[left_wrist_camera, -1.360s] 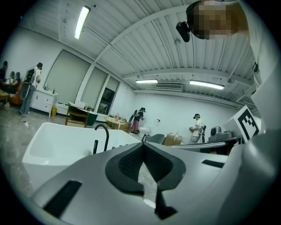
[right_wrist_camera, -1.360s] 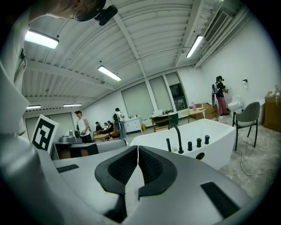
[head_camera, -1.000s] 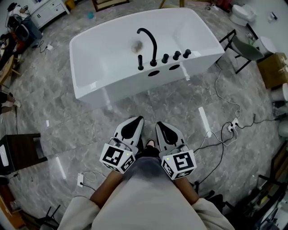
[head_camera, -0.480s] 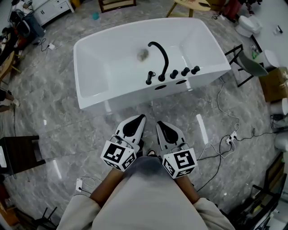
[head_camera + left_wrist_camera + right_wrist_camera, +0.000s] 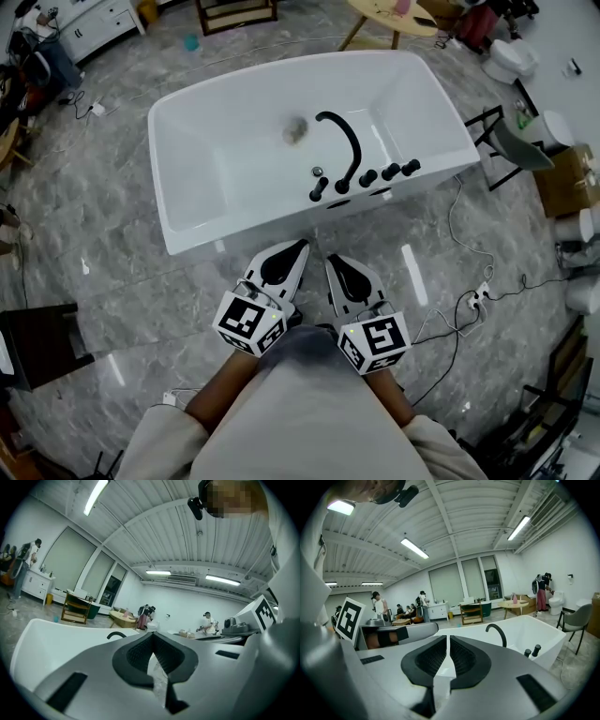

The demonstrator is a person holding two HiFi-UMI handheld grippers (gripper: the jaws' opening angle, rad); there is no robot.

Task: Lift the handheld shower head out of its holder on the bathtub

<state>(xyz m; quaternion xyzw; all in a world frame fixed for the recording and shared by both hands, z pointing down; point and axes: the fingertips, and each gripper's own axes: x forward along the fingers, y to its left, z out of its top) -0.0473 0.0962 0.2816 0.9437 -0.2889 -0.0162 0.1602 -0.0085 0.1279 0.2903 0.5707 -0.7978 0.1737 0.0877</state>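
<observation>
While the left gripper [image 5: 297, 247] and the right gripper [image 5: 331, 259] are held side by side just short of the near wall of the bathtub [image 5: 220, 159], each with its jaws pressed together on nothing, the handheld shower head [image 5: 319, 190] is seen upright in its holder on the bathtub's near rim. It stands apart from both tools, at the end of the row of black fittings beside the curved spout [image 5: 345, 141]. Compared with a second ago, the bathtub's near rim and the shower head are found closer to the gripper tips.
</observation>
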